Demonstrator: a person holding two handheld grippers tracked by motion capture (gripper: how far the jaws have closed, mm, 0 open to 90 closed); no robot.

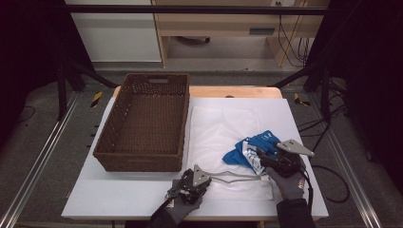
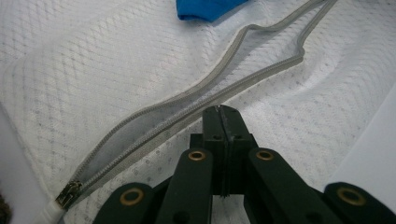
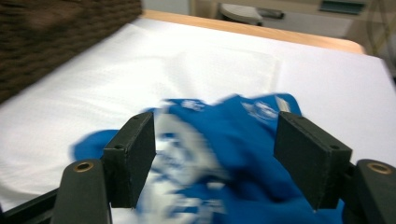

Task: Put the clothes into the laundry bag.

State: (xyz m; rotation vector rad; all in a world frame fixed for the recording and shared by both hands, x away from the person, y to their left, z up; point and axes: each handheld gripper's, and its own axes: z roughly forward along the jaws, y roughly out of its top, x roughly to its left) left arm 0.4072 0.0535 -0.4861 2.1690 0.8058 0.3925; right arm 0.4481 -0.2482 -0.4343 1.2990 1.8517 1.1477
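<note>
High view: white table (image 1: 119, 194); left gripper (image 2: 223, 122) jaws clenched on mesh bag (image 2: 116, 70); right gripper (image 3: 215, 158) released.

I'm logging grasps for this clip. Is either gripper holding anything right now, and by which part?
The left gripper is shut on the mesh laundry bag, pinching its zipper edge. The right gripper is open around the blue garment, not clamping it.

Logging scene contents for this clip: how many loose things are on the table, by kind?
Basket: 1
Mesh bag: 1
Blue garment: 1
Total: 3
</note>
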